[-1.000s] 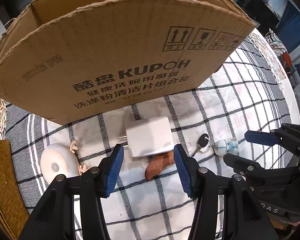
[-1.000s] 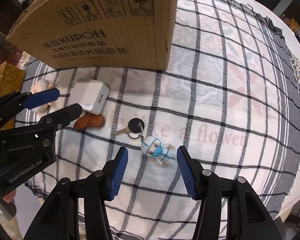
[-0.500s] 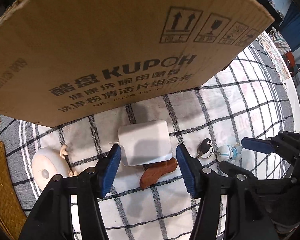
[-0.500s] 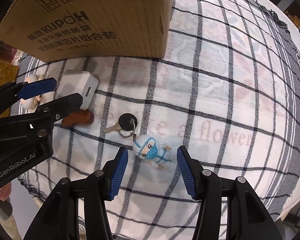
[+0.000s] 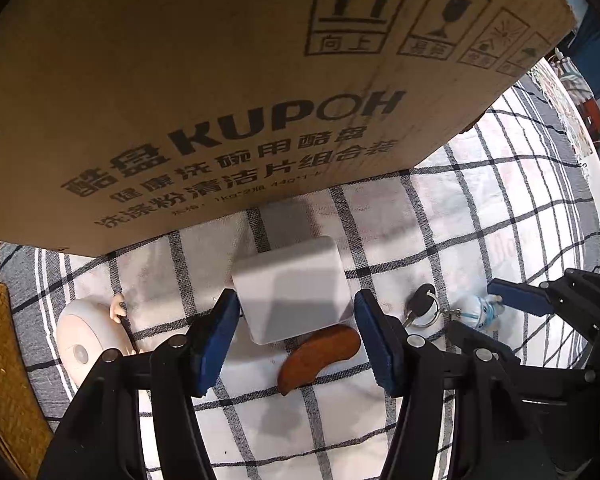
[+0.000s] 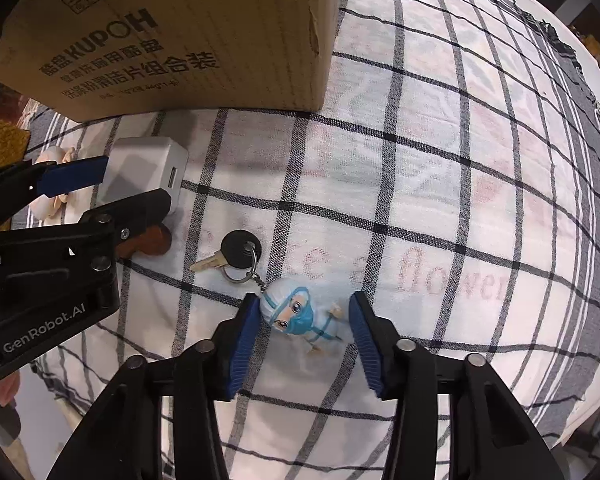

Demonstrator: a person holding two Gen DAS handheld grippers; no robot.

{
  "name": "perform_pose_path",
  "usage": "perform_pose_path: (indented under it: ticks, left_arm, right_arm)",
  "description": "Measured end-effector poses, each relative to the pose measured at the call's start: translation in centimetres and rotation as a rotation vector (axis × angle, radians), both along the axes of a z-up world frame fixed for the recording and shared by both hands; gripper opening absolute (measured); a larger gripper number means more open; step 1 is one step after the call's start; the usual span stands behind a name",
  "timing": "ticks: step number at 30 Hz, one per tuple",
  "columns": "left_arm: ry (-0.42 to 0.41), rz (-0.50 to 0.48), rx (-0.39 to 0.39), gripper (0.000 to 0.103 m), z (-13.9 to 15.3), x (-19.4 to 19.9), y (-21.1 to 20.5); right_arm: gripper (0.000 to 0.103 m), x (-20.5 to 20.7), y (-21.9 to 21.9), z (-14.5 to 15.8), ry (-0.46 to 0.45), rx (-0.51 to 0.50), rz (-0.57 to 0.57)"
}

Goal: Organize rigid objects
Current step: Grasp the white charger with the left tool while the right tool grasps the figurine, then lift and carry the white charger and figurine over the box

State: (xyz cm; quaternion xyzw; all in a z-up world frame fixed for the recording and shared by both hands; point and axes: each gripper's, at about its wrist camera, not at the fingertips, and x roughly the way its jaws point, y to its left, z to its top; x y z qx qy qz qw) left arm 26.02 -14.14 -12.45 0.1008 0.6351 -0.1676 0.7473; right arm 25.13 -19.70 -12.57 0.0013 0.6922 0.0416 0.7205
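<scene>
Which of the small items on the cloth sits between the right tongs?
The white-and-blue masked figurine on the key ring; the white rectangular charger sits between the left tongs instead.

Both views evenly bright, lit from above. Soft grey shadows of the tongs across the white charger point(image 5: 294, 286) and on the checked cloth point(image 6: 420, 160) just beside it. Box face point(image 5: 220, 100) above the charger dimmer, warm brown, print legible. No glare. Strong fisheye bending: cloth lines bow outward away from the charger, corners black. Focus sharp near the charger, slightly soft toward the rims; no motion blur.
</scene>
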Motion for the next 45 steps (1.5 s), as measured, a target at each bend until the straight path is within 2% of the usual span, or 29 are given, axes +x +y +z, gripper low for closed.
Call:
perform_pose_path:
  ticks: [8, 12, 18, 26, 34, 39, 45]
  left_arm:
    - [-0.032, -0.007, 0.013, 0.056, -0.2, -0.3, -0.7]
    - [-0.027, -0.012, -0.006, 0.056, 0.0, -1.2, -0.2]
    - [-0.062, -0.023, -0.015, 0.056, 0.6, -2.2, 0.3]
    - [-0.124, -0.024, -0.036, 0.056, 2.6, -3.1, 1.7]
    - [-0.173, 0.009, -0.095, 0.056, 4.9, -3.7, 4.2]
    - [-0.221, 0.015, -0.119, 0.056, 6.8, -4.3, 5.1]
    - [-0.282, 0.030, -0.148, 0.056, 8.9, -4.6, 5.5]
  right_arm:
    - [0.041, -0.8, 0.0, -0.8, -0.017, -0.015, 0.004]
    - [0.041, -1.2, -0.2, -0.4, -0.024, -0.009, -0.017]
    - [0.041, -1.5, -0.9, 0.6, -0.048, -0.009, -0.036]
    - [0.041, -2.8, -0.6, 3.5, -0.095, 0.011, -0.037]
    - [0.041, -3.0, 0.3, 5.5, -0.141, 0.024, -0.032]
    - [0.041, -1.7, 0.0, 8.8, -0.189, 0.031, -0.019]
    - [0.041, -1.8, 1.1, 10.8, -0.254, 0.025, 0.003]
